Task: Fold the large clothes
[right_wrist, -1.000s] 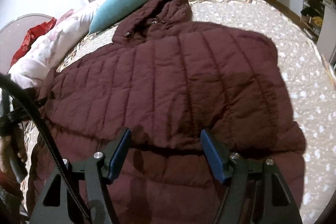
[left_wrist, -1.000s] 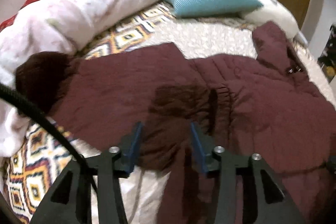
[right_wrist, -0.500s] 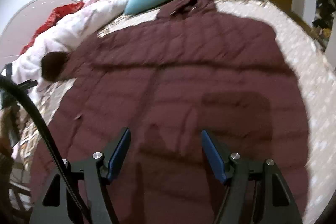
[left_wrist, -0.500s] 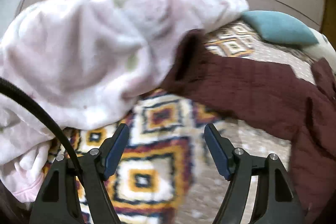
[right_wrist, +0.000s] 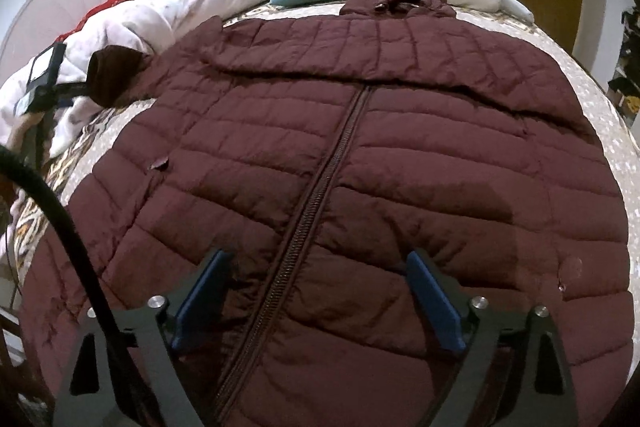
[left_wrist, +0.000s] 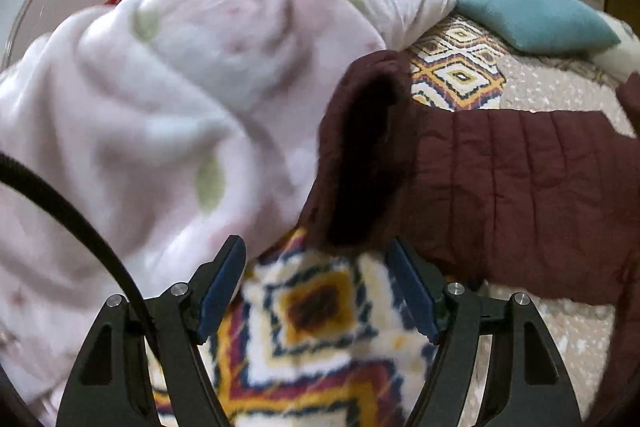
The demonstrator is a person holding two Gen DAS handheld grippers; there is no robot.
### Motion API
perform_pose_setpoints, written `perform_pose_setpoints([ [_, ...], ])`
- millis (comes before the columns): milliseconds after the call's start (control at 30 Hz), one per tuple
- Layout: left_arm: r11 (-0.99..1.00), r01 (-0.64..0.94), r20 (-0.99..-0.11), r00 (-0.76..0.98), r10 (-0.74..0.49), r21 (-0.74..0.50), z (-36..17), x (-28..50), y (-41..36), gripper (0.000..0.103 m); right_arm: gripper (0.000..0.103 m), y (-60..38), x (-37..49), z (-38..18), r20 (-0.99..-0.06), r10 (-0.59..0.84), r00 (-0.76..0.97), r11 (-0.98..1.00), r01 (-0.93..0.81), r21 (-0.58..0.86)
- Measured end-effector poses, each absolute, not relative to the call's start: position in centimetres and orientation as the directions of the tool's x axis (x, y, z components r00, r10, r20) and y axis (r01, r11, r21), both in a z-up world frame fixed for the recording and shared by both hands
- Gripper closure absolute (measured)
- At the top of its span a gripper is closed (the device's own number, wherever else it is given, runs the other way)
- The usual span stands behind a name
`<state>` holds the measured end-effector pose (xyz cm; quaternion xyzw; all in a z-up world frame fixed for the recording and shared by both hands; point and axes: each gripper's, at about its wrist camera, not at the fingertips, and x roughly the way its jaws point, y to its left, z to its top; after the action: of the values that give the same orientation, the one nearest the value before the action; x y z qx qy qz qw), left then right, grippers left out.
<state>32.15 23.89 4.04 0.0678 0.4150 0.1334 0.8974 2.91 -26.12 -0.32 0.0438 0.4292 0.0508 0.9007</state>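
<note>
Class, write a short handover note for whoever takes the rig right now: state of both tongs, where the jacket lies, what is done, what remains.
Left tongs: open, empty, facing the sleeve cuff beside the pink-white blanket.
Right tongs: open, empty, over the zipper near the hem.
The maroon quilted hooded jacket lies flat, zipped, front up on the bed.
Done: spread out. Left: every fold; probably start with that sleeve.

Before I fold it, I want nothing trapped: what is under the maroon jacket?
Around the maroon jacket, only the beige bedspread and the patterned blanket show. Anything beneath its body is covered.
</note>
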Motion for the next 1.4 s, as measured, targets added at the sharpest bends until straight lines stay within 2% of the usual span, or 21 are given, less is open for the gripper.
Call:
perform_pose_setpoints([
  [67,0.939,-0.198,-0.715,0.609,0.342,0.280,3.8,33.5,23.4,0.030,0.005,-26.0,3.0,-0.5,-0.769,0.129,0.626,0.991,-0.062,0.116],
  [167,0.945,-0.217,-0.763,0.557,0.327,0.247,3.7,34.5,23.8,0.088,0.004,-25.9,3.0,-0.6,-0.769,0.138,0.624,0.990,-0.070,0.122],
  [200,0.955,-0.215,-0.784,0.549,0.291,0.203,3.9,34.4,23.9,0.089,0.003,-25.9,3.0,-0.6,-0.769,0.139,0.624,0.990,-0.071,0.122],
  [333,0.980,-0.164,-0.780,0.596,0.191,0.114,6.3,32.3,22.4,0.090,0.001,-25.6,3.1,-0.8,-0.769,0.145,0.622,0.989,-0.082,0.120],
  [500,0.999,-0.020,-0.758,0.652,-0.023,-0.047,11.7,29.0,17.1,0.090,0.001,-25.9,2.9,-0.7,-0.759,0.166,0.629,0.986,-0.084,0.146],
  [633,0.970,0.149,-0.727,0.642,-0.244,-0.194,15.2,26.2,9.6,0.090,0.002,-26.5,2.6,-0.3,-0.742,0.194,0.642,0.979,-0.081,0.186],
  [667,0.959,0.181,-0.722,0.631,-0.285,-0.220,15.6,25.7,7.9,0.090,0.007,-27.0,2.4,0.1,-0.734,0.203,0.648,0.975,-0.067,0.211],
  [733,0.929,0.252,-0.712,0.598,-0.369,-0.270,16.1,24.6,4.2,0.090,0.009,-28.3,1.8,1.2,-0.711,0.212,0.671,0.966,-0.032,0.257],
  [833,0.877,0.368,-0.707,0.528,-0.472,-0.310,15.7,22.2,-2.8,0.090,0.009,-31.6,-0.2,3.7,-0.657,0.147,0.740,0.960,0.053,0.276],
  [1033,0.816,0.501,-0.761,0.399,-0.512,-0.287,11.3,19.6,-13.8,0.088,0.009,-38.0,-2.8,5.8,-0.626,0.047,0.779,0.931,0.193,0.310],
  [1100,0.826,0.517,-0.796,0.393,-0.460,-0.222,9.4,18.3,-16.4,0.072,0.009,-39.9,-3.5,5.7,-0.631,0.025,0.775,0.913,0.240,0.330],
  [1133,0.825,0.522,-0.802,0.388,-0.454,-0.216,8.7,17.6,-17.0,0.070,0.009,-40.5,-3.8,5.7,-0.635,0.020,0.772,0.905,0.255,0.339],
  [1267,0.823,0.532,-0.809,0.386,-0.444,-0.198,7.5,14.5,-16.3,0.057,0.009,-42.0,-3.9,5.6,-0.651,0.028,0.758,0.892,0.275,0.358],
  [1400,0.851,0.515,-0.801,0.465,-0.378,-0.102,7.9,10.1,-12.1,0.053,0.009,-41.3,-2.9,6.0,-0.658,0.053,0.751,0.903,0.245,0.353],
])
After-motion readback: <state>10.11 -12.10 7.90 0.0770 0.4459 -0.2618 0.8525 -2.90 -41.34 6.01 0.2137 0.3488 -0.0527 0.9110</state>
